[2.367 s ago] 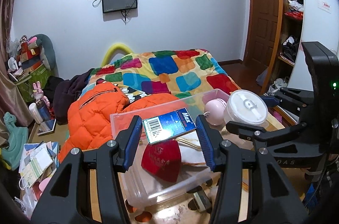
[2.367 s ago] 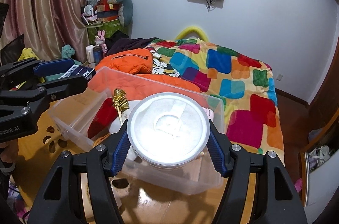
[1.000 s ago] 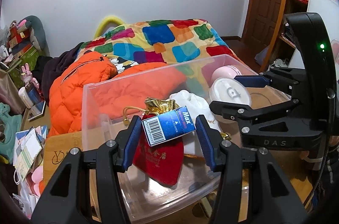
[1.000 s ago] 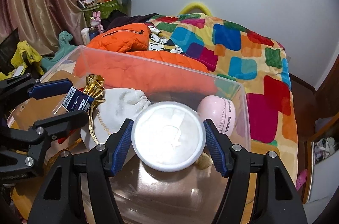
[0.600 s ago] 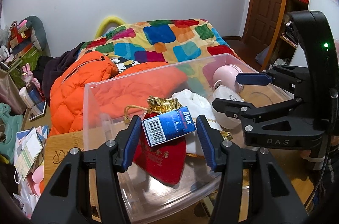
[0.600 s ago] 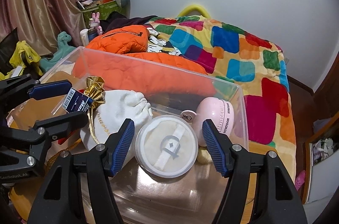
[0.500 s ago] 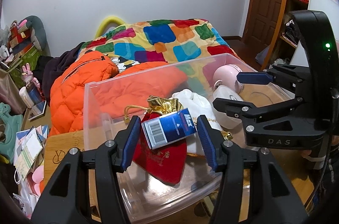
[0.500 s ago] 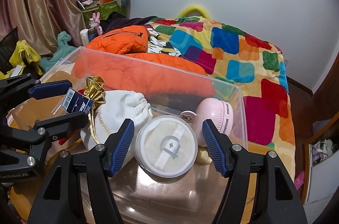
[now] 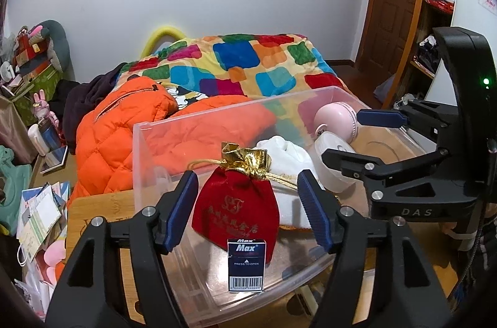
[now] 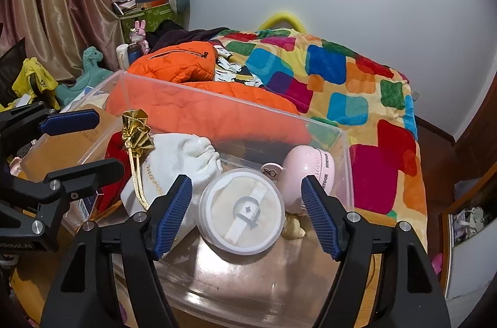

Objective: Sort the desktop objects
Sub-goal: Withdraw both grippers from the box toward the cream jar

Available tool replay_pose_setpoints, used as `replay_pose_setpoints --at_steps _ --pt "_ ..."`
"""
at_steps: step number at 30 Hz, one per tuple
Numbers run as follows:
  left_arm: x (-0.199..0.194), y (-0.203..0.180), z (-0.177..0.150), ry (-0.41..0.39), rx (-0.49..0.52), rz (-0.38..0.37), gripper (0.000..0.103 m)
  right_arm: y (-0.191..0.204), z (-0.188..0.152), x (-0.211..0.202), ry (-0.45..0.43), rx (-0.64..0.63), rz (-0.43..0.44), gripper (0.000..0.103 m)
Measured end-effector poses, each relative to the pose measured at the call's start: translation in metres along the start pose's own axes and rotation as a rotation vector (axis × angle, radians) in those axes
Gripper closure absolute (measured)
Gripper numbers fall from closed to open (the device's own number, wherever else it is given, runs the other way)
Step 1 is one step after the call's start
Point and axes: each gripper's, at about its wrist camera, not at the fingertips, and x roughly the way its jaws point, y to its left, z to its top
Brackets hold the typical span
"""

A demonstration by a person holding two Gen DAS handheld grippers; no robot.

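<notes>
A clear plastic bin (image 9: 139, 148) (image 10: 217, 98) stands on the wooden table. My left gripper (image 9: 248, 210) hovers over its near side, its jaws opening with nothing between the pads. Below them, a blue Max box (image 9: 247, 264) lies on the bin floor against a red pouch (image 9: 236, 210) with a gold top. My right gripper (image 10: 247, 213) (image 9: 357, 138) is over the bin's other end, its jaws also opening. A round white jar (image 10: 242, 210) (image 9: 332, 160) rests in the bin beneath it, free of the pads, between a white pouch (image 10: 174, 163) and a pink round case (image 10: 307, 172).
Behind the bin is a bed with a colourful checked blanket (image 9: 248, 64) and an orange jacket (image 9: 124, 123). Papers and toys (image 9: 37, 213) crowd the floor at the left. A wooden door and shelves (image 9: 435, 17) stand at the right.
The left jaws widened and the Max box dropped from them onto the bin floor. The right jaws let go of the white jar, which now lies in the bin.
</notes>
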Motion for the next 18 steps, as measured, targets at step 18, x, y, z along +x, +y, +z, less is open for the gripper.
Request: replay_pose_setpoints --at_steps 18 --pt "-0.034 -0.011 -0.005 -0.049 0.013 0.057 0.008 0.001 -0.010 -0.057 -0.067 -0.020 -0.097 0.020"
